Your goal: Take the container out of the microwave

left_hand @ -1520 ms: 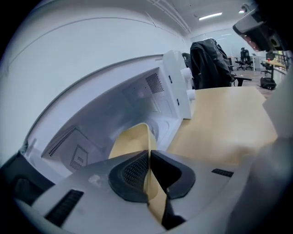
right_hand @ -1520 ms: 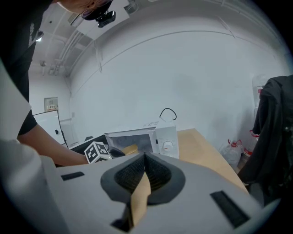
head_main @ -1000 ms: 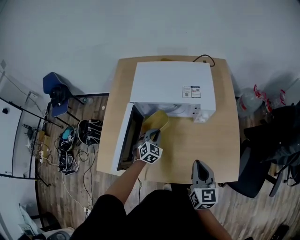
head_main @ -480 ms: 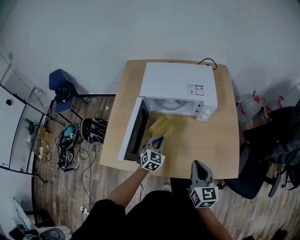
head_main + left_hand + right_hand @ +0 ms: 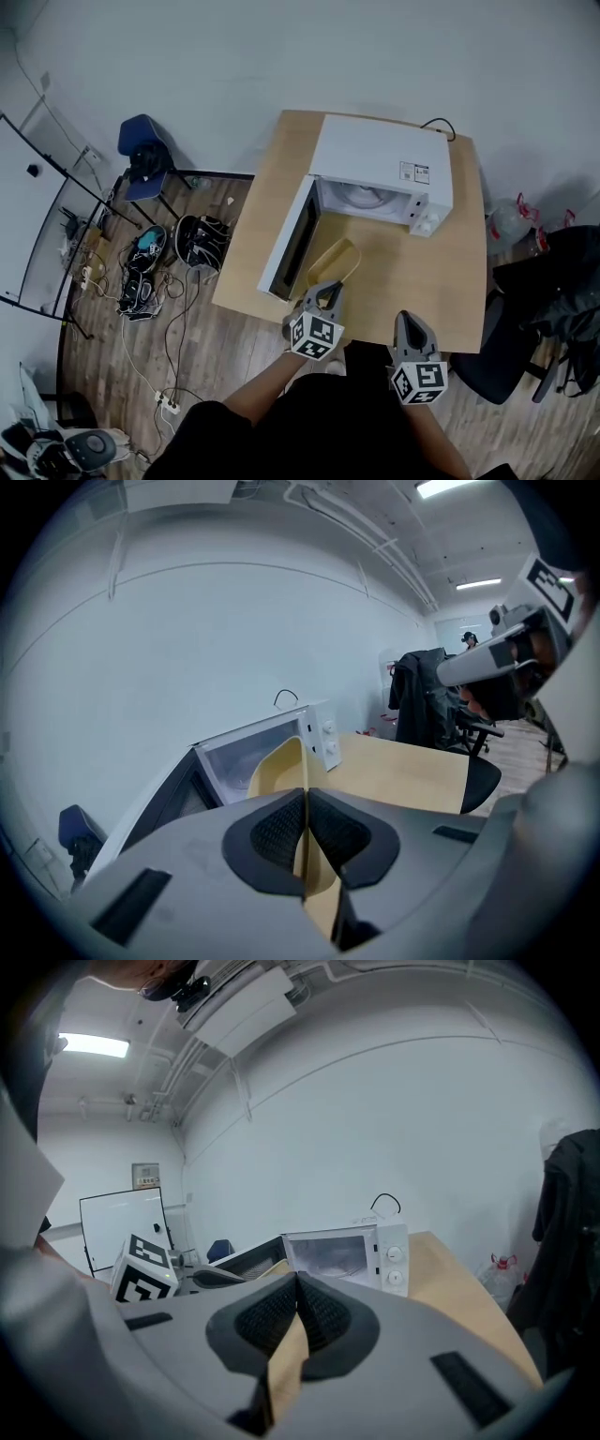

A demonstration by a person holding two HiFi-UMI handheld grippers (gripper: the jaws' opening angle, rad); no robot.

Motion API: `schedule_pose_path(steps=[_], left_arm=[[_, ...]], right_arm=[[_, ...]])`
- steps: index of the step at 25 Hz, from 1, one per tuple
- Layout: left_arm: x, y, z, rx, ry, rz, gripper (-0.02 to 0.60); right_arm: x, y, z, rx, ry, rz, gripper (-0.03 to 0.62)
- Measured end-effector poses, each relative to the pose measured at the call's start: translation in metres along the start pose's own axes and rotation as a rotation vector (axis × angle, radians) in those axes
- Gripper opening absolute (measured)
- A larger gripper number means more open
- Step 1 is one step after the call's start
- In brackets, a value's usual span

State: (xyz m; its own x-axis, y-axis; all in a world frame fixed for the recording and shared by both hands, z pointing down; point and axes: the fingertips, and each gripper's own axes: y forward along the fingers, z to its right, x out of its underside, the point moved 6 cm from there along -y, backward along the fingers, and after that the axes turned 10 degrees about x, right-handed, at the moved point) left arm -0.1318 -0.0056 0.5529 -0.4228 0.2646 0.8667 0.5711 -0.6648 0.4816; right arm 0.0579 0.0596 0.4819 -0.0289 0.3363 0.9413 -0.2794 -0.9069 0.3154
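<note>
A white microwave (image 5: 384, 169) stands at the back of the wooden table (image 5: 441, 272), its door (image 5: 292, 239) swung open to the left. A pale yellow container (image 5: 337, 261) hangs outside the cavity, over the table in front of the door. My left gripper (image 5: 328, 289) is shut on its near rim; in the left gripper view the pads pinch the thin yellow wall (image 5: 281, 771) edge-on, with the microwave (image 5: 272, 742) beyond. My right gripper (image 5: 410, 323) hovers at the table's near edge, jaws shut (image 5: 298, 1302) with nothing in them.
A dark office chair (image 5: 530, 319) stands right of the table, with a water bottle (image 5: 502, 220) behind it. On the floor to the left lie bags and cables (image 5: 178, 253), beside a blue chair (image 5: 141, 159). The microwave's cord (image 5: 441, 127) runs off the back edge.
My left gripper has drawn the yellow container back out of the microwave's mouth toward me and lifted it. The right gripper has shifted only a little.
</note>
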Motion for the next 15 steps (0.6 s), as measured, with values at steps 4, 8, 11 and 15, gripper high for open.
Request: schedule_pose_path(steps=[4, 8, 11, 15], left_arm=[[-0.013, -0.027, 0.021, -0.014, -0.045, 0.066, 0.023], [-0.033, -0.05, 0.032, -0.032, -0.125, 0.133, 0.023], [-0.047, -0.065, 0.041, -0.037, -0.163, 0.174, 0.023], [-0.069, -0.081, 0.046, -0.035, -0.214, 0.245, 0.023]], right_arm=[[-0.011, -0.011, -0.002, -0.009, -0.026, 0.014, 0.06], [-0.022, -0.02, -0.007, -0.02, -0.059, 0.021, 0.06], [-0.026, -0.023, -0.007, -0.023, -0.088, 0.019, 0.06], [-0.036, -0.026, -0.004, -0.01, -0.108, 0.032, 0.06]])
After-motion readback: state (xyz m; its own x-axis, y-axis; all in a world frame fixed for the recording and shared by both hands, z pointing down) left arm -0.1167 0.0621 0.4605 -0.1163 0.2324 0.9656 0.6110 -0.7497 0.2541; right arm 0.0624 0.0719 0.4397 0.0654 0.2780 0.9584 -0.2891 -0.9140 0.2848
